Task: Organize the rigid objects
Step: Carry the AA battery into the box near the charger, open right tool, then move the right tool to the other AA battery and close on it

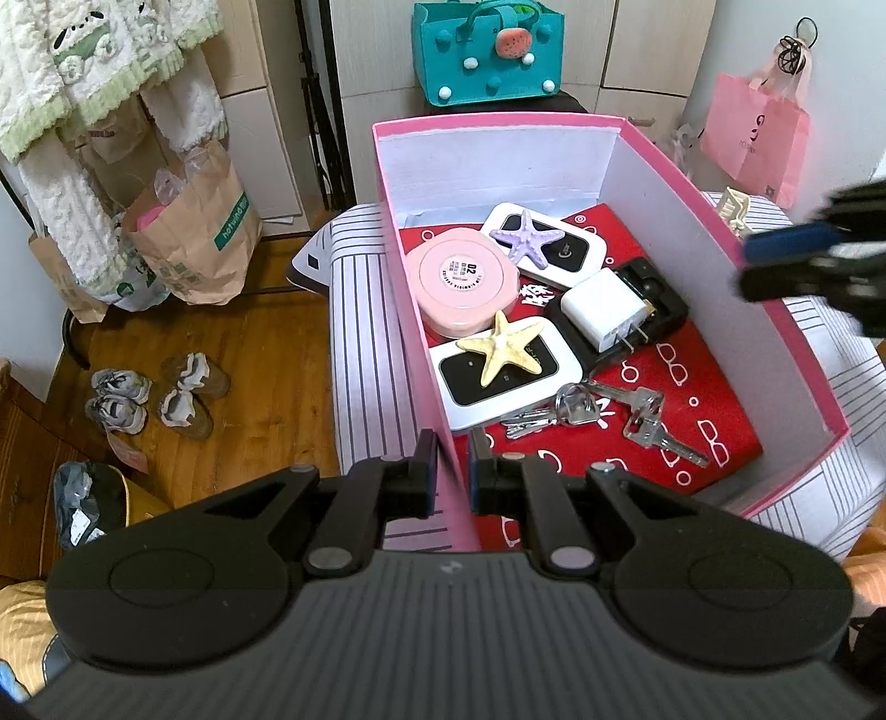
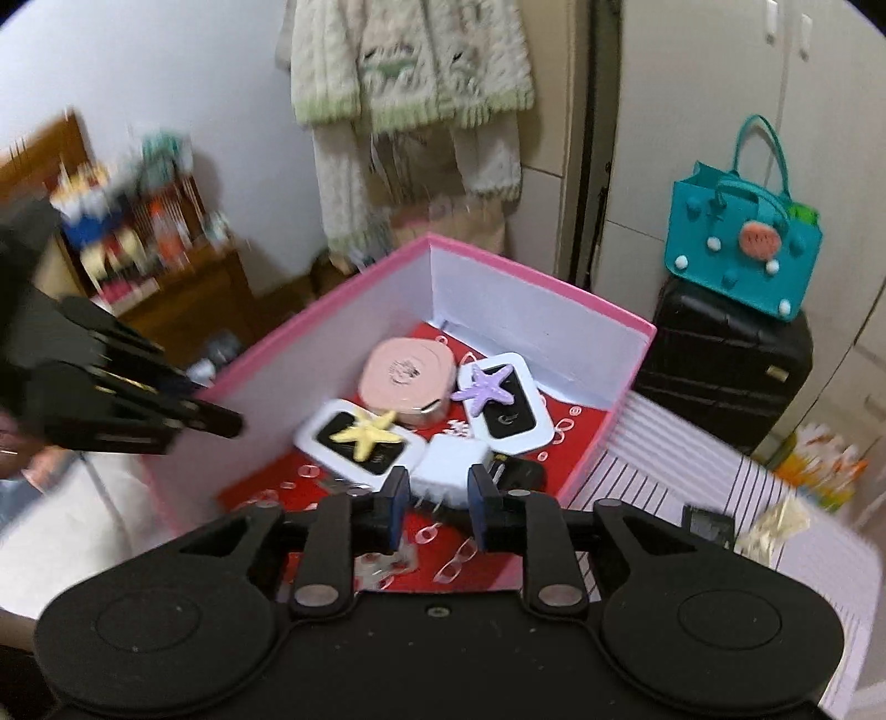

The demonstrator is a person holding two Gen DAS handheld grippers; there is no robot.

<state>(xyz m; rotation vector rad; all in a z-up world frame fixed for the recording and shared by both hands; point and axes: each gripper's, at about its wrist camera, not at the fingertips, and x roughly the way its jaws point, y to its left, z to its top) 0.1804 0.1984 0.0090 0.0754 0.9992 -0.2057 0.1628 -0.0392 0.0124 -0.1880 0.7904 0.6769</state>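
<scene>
Clamped on the near wall of a pink box [image 1: 714, 210], the left hand-held gripper [image 1: 451, 476] pinches the thin cardboard between its two fingers, one outside and one inside the box. Just beyond the fingertips, on the red patterned lining, lies a bunch of keys [image 1: 598, 410], and behind them a white-rimmed black device [image 1: 501, 382] carries a yellow starfish [image 1: 501, 346]. Beside it a white plug adapter [image 1: 603, 307] rests on a black case [image 1: 650, 288]. Further in sit a round pink case [image 1: 462, 285] and a second white-rimmed device [image 1: 554, 246] topped by a purple starfish [image 1: 526, 238].

From the other side, the right hand-held gripper [image 2: 437, 498] hovers over the box with its fingers a little apart and nothing between them; the plug adapter shows just past the tips. The box stands on a striped cloth [image 1: 365, 310]. Behind it are a teal felt bag [image 1: 487, 52] and a pink paper bag [image 1: 758, 138].
</scene>
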